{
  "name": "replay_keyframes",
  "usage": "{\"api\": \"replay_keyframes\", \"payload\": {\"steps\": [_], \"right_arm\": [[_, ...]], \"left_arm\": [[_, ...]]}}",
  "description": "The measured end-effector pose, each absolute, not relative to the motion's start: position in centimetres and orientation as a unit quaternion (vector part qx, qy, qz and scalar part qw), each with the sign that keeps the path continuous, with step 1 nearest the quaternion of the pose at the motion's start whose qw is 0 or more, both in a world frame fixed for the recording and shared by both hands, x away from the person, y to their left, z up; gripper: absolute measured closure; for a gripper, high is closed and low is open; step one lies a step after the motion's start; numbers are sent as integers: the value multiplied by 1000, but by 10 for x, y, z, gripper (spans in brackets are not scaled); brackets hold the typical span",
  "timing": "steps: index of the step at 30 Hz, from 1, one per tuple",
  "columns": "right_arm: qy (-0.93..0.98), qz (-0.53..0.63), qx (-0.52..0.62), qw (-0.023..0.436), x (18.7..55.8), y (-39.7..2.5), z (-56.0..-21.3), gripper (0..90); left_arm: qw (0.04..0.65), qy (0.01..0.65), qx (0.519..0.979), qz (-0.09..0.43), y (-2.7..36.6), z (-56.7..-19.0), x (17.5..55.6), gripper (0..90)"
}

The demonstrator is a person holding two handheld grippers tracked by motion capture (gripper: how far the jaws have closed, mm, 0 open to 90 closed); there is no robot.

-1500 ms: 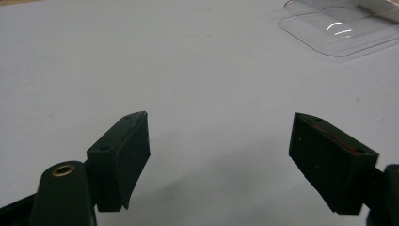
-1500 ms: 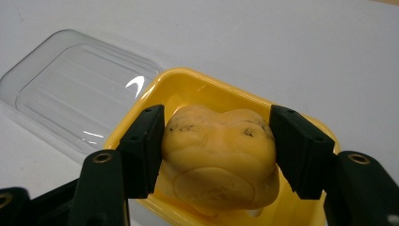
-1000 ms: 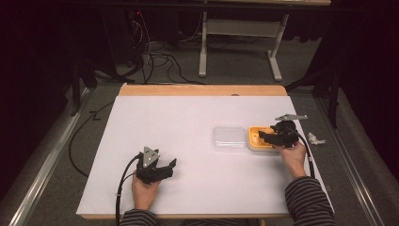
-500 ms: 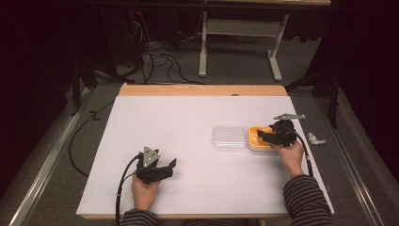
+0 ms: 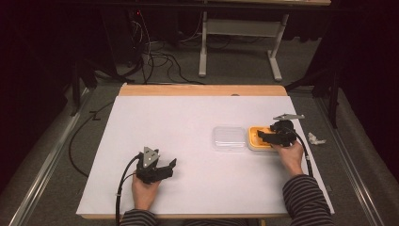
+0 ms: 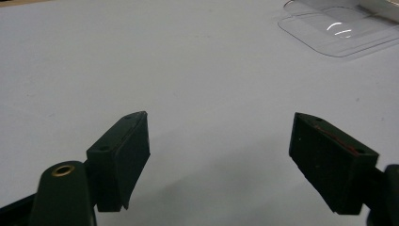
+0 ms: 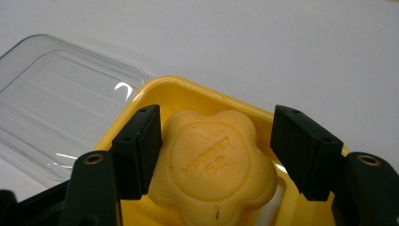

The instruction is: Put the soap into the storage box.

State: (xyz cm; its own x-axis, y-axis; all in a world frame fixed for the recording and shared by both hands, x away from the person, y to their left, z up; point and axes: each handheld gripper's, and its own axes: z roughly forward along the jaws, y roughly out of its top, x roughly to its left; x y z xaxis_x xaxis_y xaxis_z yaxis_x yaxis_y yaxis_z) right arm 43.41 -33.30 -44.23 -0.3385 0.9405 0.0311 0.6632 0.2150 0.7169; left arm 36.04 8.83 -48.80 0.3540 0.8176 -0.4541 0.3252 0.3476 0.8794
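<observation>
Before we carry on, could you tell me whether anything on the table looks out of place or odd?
Only a small crumpled white scrap near the table's right edge, beside the right gripper, looks stray. The clear lid lies flat beside the yellow soap dish, and the flower-shaped soap sits in the dish between the open jaws.

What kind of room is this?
Probably a lab or workshop for recording tasks: a white-covered table, cables on the floor behind it, and a hand-held gripper resting on the table.
</observation>
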Motion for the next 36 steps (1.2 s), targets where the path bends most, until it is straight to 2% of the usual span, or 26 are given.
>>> {"api": "replay_keyframes", "payload": {"steps": [36], "right_arm": [[731,379,516,236,396,-339,-415,296]], "left_arm": [[625,532,536,199,89,-488,360,209]]}}
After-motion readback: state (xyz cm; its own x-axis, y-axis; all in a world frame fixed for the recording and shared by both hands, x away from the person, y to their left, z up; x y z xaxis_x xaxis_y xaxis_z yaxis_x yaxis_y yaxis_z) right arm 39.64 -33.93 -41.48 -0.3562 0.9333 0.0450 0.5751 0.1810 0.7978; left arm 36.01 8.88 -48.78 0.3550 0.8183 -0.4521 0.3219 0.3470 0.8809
